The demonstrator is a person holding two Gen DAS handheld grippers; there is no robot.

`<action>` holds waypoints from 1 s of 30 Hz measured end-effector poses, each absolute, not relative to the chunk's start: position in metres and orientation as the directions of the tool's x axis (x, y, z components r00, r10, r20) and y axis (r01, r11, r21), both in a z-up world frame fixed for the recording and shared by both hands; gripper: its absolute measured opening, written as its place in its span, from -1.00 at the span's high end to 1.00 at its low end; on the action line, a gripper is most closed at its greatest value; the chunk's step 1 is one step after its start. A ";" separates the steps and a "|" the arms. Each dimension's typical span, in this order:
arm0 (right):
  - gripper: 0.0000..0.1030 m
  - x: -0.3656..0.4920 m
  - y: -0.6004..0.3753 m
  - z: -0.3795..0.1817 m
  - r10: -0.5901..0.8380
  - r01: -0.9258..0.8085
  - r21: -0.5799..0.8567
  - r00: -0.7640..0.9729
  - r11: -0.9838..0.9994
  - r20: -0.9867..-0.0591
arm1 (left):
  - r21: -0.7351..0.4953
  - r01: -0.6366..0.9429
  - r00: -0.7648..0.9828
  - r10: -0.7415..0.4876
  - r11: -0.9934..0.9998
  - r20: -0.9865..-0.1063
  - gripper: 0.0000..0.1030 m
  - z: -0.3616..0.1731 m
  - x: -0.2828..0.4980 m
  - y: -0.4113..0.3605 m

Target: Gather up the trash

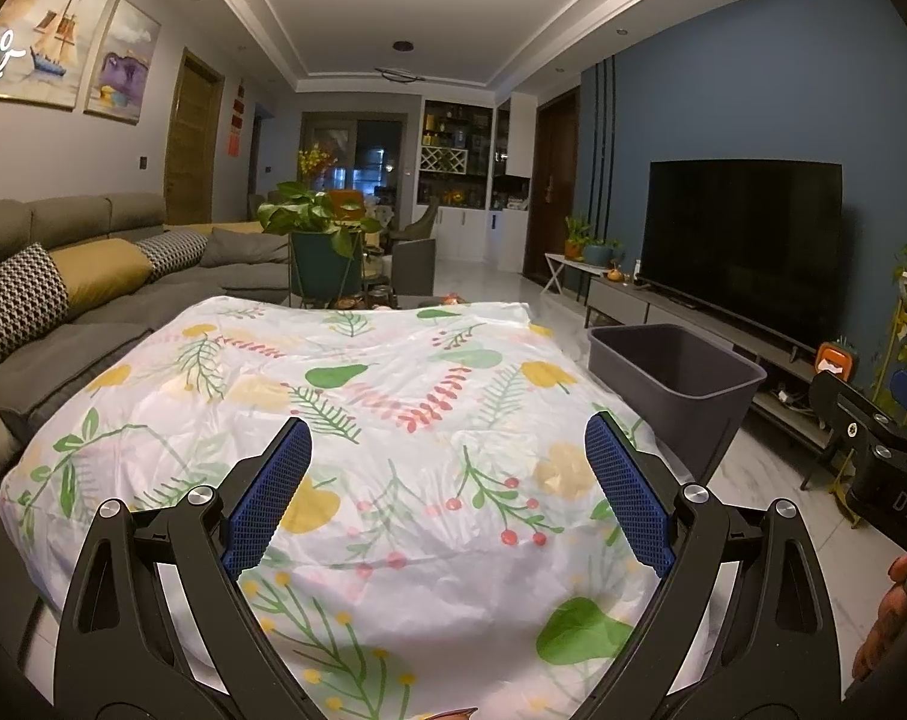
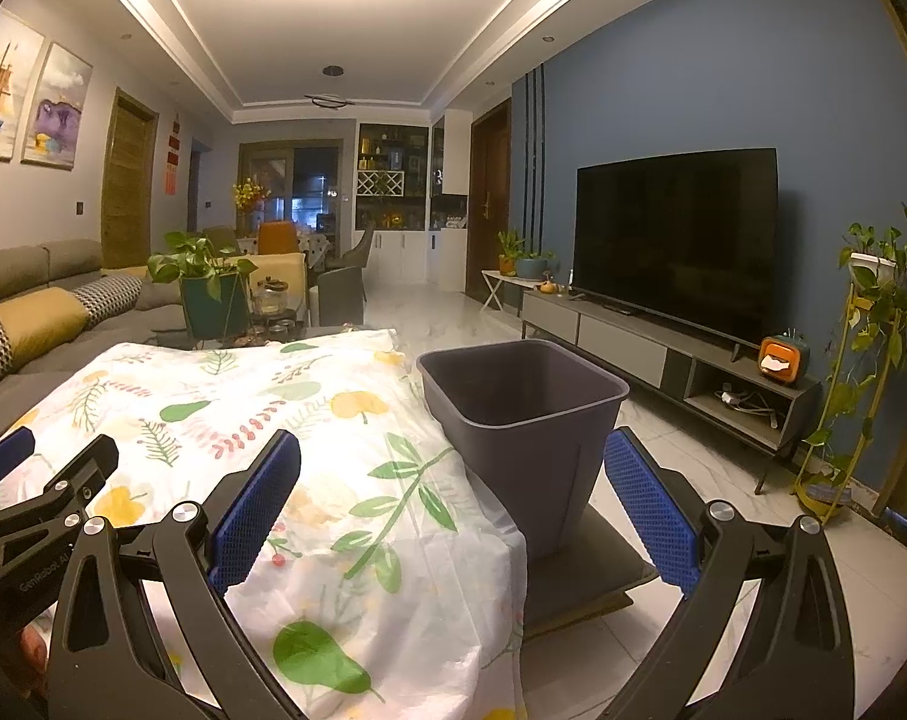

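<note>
A grey plastic bin (image 2: 522,414) stands on a dark mat on the floor, right beside the table's right edge; in the left wrist view the bin (image 1: 675,384) shows past the cloth's right side and looks empty. My left gripper (image 1: 447,492) hangs open above the floral tablecloth (image 1: 363,432) with nothing between its blue pads. My right gripper (image 2: 453,510) is open too, spanning the cloth's right edge and the bin. No loose trash shows on the cloth (image 2: 273,420). An orange scrap (image 1: 459,713) peeks in at the bottom edge.
A grey sofa (image 1: 63,300) runs along the left. A potted plant (image 1: 321,240) and jars stand beyond the table. A TV (image 2: 675,240) on a low cabinet lines the blue wall at right, with a tall plant stand (image 2: 867,360). Tiled floor (image 2: 723,468) lies between bin and cabinet.
</note>
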State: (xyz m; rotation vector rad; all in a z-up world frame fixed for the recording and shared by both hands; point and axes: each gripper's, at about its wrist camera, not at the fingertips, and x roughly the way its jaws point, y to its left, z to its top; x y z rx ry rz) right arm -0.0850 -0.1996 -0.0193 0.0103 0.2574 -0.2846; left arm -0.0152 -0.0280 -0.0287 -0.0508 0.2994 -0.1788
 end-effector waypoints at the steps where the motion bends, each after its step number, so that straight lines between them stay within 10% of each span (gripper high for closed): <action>1: -0.89 -0.085 -0.200 -0.019 -0.277 0.280 -0.027 0.927 0.960 -0.253 | -0.076 0.166 0.940 -0.181 0.983 -0.289 -0.77 -0.029 -0.015 -0.028; 30: -0.89 -0.086 -0.200 -0.018 -0.275 0.278 -0.021 0.931 0.960 -0.240 | -0.060 0.151 0.951 -0.161 0.987 -0.264 -0.77 -0.022 -0.021 -0.028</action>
